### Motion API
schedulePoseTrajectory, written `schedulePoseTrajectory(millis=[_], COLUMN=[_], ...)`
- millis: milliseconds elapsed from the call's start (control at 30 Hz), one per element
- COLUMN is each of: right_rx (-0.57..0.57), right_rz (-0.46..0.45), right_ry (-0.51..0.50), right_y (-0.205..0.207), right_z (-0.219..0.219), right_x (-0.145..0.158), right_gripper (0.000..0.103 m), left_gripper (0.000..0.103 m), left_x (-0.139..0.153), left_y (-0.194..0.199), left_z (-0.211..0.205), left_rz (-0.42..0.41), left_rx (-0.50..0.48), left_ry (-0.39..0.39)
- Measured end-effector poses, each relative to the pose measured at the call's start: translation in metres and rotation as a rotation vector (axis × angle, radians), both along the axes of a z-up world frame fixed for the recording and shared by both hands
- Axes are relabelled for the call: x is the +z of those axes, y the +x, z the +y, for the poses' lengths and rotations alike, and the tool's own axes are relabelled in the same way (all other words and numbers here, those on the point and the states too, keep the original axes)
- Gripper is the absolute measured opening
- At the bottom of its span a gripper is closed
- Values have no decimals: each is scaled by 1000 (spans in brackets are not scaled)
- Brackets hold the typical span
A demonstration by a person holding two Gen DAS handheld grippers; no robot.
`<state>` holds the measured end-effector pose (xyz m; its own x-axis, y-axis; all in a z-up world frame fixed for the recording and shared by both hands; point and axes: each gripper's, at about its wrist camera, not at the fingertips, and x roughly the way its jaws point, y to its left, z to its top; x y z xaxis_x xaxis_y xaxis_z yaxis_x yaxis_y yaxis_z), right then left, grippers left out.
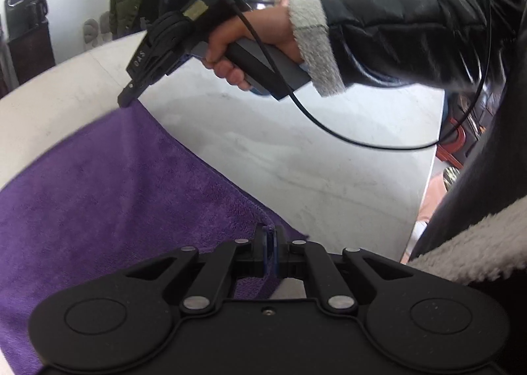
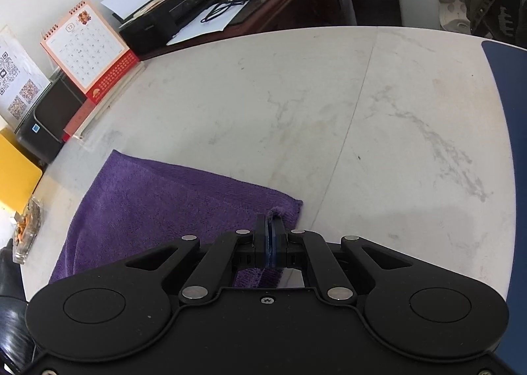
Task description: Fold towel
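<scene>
Pinching purple towel (image 1: 115,184) edge, left hand-held gripper (image 1: 270,243), right hand-held gripper (image 2: 271,236) likewise

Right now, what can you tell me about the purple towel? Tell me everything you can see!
The purple towel looks soft and fuzzy, like terry cloth, with a stitched hem along its edge. It lies spread on the pale marble-look table. The left gripper is shut on one corner, and the right gripper is shut on another, so both pinched spots pucker up a little. The far edge lies flat on the table. Only part of it shows in each view, so its full shape cannot be told.
</scene>
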<state>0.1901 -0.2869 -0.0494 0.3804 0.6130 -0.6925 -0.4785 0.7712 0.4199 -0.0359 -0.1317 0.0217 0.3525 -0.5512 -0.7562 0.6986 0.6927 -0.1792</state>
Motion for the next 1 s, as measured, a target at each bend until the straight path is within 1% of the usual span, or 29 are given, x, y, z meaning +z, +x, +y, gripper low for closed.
schedulePoseTrajectory(millis=[67,133,267,400,500,567,600,667,700,800,867,933,1000], right_rx=[7,24,65,109,162,201,215,242,248,254,239,208,149], right_rz=[-13,-28,-55,-60,-76,-85,-92,-138,-152,-186,-192,-170,-118], right_ry=[45,85,147,197,226,269,289,337,354,390,366,333,270], right_y=[1,5,12,15,19,21,22,20,20,18,18,18,19], right_z=[1,4,22,41,66,86,93,108,111,109,101,89,68], right_x=[13,27,54,73,92,109,117,142,150,168,164,150,118], right_gripper=[2,2,2,2,2,2,2,2,2,2,2,2,2], left_gripper=[3,3,3,3,3,3,3,3,3,3,3,3,3], left_x=[11,20,49,73,92,107,114,126,131,134,124,104,80], left_y=[1,0,-11,-33,-53,-64,-68,-73,-74,-68,-57,-46,-33], left_z=[16,32,66,99,122,137,141,146,147,139,126,110,96], left_rz=[-25,-54,-112,-166,-207,-243,-259,-281,-287,-279,-239,-162,-79], left_rx=[65,120,217,321,388,429,437,442,437,394,352,295,252], left_ry=[-66,-106,-125,-146,-151,-157,-162,-182,-196,-223,-220,-232,-247])
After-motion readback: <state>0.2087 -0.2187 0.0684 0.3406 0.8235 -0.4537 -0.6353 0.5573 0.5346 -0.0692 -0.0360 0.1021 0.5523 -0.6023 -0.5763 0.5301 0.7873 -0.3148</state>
